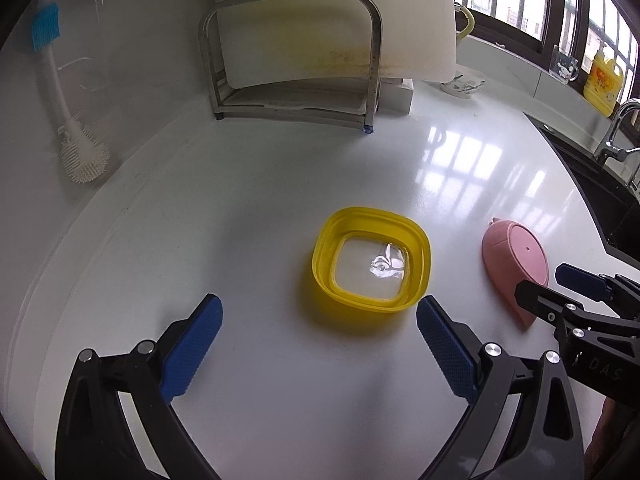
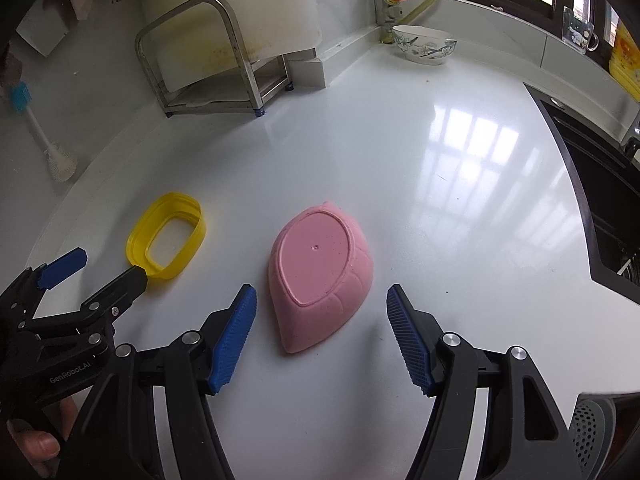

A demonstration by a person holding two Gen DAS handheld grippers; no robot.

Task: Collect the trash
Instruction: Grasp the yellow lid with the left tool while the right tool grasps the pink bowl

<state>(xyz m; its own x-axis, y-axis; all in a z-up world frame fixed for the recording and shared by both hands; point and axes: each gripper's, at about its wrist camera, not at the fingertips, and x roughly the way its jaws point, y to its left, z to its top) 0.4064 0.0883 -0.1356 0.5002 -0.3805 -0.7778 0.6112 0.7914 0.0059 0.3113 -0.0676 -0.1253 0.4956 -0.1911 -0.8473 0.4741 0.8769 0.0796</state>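
I see the pink dish [image 2: 320, 272] upside down on the worktop [image 2: 400, 152], long axis toward my right hand-held gripper [image 2: 322, 340], spread wide; the left hand-held gripper [image 1: 320, 344] gapes near the yellow ring [image 1: 372, 260].

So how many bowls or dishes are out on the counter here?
2. A pink dish lies upside down just ahead of the open right gripper. A floral bowl stands upright at the back near the wall. More may be hidden outside the views.
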